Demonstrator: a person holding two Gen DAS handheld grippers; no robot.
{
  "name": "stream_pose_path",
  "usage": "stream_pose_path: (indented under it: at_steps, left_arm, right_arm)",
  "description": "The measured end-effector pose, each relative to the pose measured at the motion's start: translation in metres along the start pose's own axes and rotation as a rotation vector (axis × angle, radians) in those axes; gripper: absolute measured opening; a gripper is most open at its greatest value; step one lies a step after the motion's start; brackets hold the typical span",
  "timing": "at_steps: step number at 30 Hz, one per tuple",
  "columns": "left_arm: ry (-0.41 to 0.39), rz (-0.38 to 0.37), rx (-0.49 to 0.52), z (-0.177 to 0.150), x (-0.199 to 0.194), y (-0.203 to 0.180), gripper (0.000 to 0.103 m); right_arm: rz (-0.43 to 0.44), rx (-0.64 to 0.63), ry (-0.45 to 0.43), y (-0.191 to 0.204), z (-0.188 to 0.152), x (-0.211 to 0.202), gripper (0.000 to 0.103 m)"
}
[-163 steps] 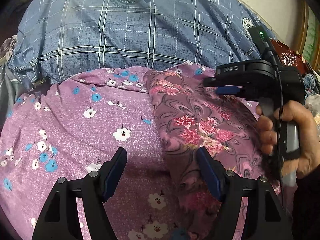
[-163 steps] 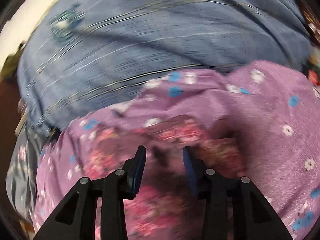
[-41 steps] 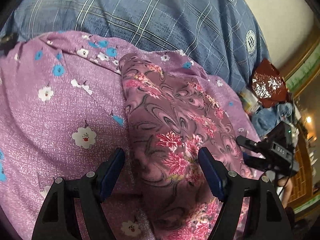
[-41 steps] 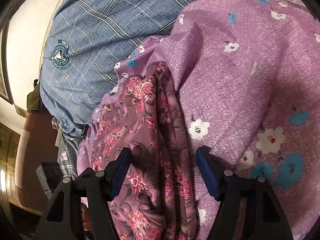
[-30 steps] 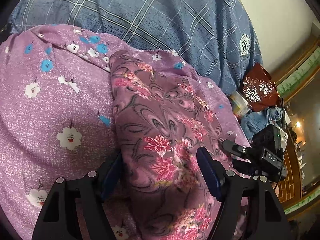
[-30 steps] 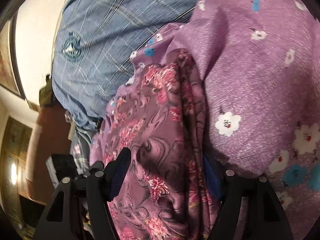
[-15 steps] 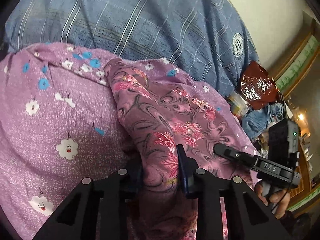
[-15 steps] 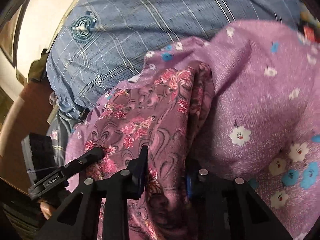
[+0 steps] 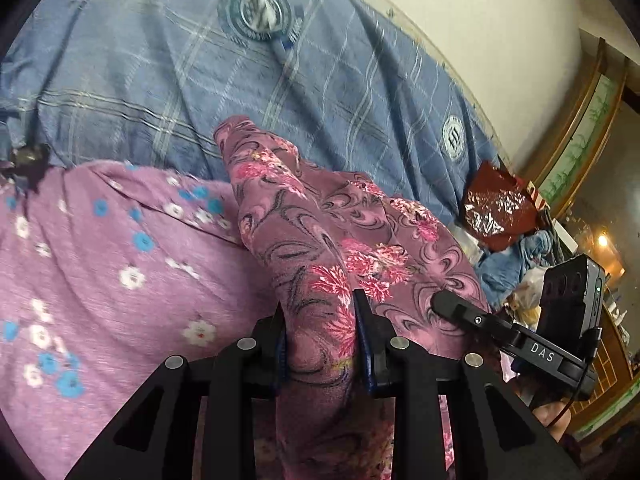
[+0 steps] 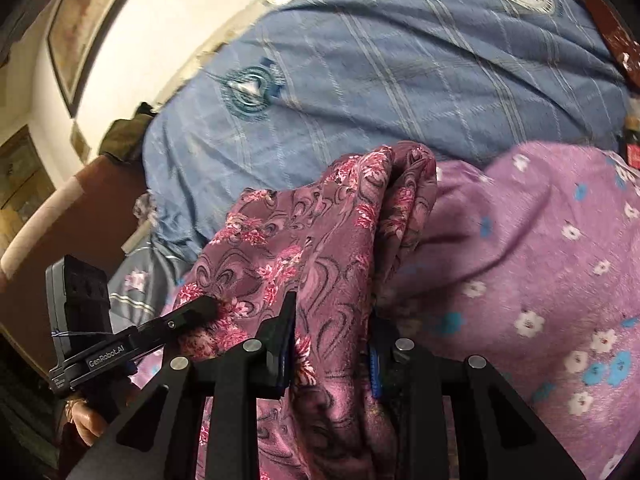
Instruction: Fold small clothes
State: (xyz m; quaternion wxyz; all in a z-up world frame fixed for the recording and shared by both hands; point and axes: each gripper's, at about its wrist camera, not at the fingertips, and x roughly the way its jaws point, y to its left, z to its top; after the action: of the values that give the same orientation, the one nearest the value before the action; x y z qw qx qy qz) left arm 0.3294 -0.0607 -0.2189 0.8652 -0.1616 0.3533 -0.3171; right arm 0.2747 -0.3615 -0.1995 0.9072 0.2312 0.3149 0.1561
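**Two grippers pinching one swirl-print garment**

Bedding comes first: one blue plaid cover (image 9: pixel 328 80) spreads across the back, carrying two round crests in the left wrist view, the right one reading "HI". One lilac floral cloth (image 9: pixel 100 280) with white and blue blossoms lies in front of it. On that cloth sits one mauve swirl-print garment (image 9: pixel 320 240) with pink flowers, bunched into a raised ridge. One red foil bag (image 9: pixel 496 212) rests beside the cover's right edge. The left gripper (image 9: pixel 320 344) is clenched on the garment's near fold; the right gripper (image 10: pixel 332 344) is likewise clamped on it. In each view the other tool's tip presses the fabric, labelled "DAS" and "GenRobot.AI".
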Motion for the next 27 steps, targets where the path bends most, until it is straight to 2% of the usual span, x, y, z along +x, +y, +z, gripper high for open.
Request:
stream_pose_path:
  at_steps: [5, 11, 21, 27]
  left_arm:
    - [-0.019, 0.040, 0.002, -0.007, -0.038, 0.013, 0.026]
    - [0.008, 0.090, -0.014, -0.017, -0.063, 0.028, 0.026]
    - [0.126, 0.226, -0.042, -0.030, -0.050, 0.042, 0.027]
    - [0.151, 0.254, -0.063, -0.027, -0.041, 0.041, 0.031]
  right_arm:
    - [0.049, -0.013, 0.017, 0.023, -0.004, 0.014, 0.028]
    - [0.053, -0.029, 0.076, 0.047, -0.016, 0.038, 0.028]
    - [-0.019, -0.021, 0.223, 0.046, -0.044, 0.081, 0.028]
    - [-0.032, 0.033, 0.262, 0.031, -0.048, 0.086, 0.029]
